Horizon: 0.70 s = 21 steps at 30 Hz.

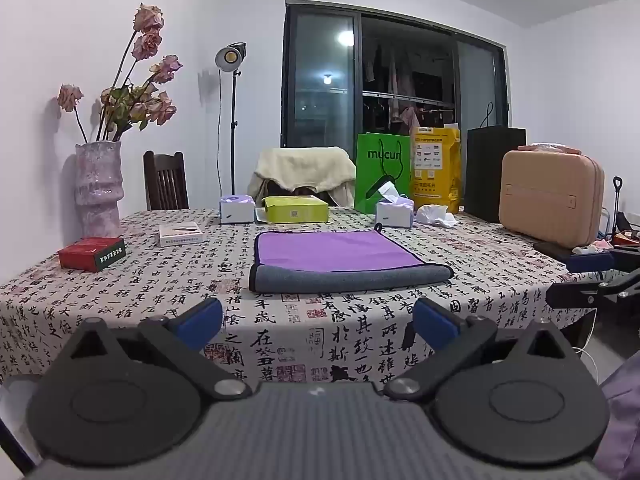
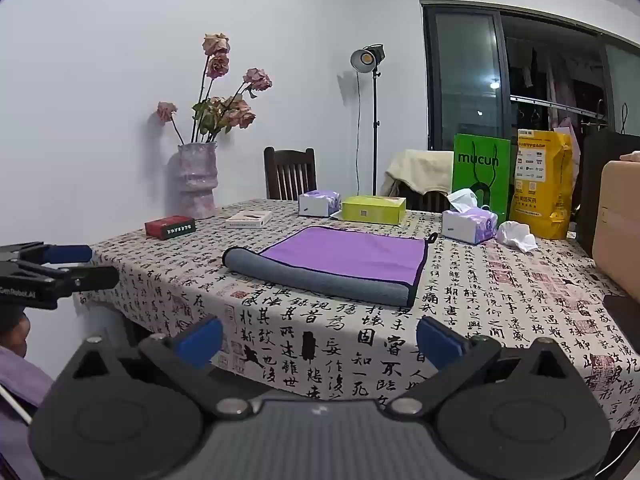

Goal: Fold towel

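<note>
On the calligraphy-print tablecloth lies the purple-and-grey microfibre towel, already doubled once, soft, light and limp, likely best pinched at its near corners by the left gripper and right gripper, both held wide apart and empty

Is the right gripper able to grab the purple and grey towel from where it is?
Probably yes. The right gripper has its jaws open and faces the purple and grey towel across bare patterned tablecloth, with nothing standing between them. It must move forward first.
</note>
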Tool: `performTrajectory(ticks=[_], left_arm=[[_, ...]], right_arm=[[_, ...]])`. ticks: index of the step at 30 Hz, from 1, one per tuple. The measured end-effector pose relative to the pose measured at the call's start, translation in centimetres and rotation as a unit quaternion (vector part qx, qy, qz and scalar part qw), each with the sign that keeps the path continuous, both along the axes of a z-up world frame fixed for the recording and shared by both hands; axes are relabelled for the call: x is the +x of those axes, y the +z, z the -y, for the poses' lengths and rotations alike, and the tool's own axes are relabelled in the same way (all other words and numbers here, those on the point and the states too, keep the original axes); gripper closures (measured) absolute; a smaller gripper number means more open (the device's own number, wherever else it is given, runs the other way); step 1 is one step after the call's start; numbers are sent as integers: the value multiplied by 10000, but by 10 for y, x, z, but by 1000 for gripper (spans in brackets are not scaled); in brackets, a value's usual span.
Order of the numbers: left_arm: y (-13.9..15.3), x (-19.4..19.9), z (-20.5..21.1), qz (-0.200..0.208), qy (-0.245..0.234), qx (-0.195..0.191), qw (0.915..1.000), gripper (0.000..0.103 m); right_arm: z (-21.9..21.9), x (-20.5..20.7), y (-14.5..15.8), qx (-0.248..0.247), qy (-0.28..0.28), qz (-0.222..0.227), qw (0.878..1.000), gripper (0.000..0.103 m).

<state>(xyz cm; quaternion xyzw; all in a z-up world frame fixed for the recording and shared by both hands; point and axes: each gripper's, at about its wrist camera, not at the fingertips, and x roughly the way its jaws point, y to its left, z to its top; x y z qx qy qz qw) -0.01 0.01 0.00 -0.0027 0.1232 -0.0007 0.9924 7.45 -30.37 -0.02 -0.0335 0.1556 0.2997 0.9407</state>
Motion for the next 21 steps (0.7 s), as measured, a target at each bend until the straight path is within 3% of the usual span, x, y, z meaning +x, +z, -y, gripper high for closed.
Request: performTrajectory(ticks=[21], left_arm=[[0,0,5,9,32,90,10000,0]], right_arm=[[-1,0,-1,-71,-43,44,10000,0]])
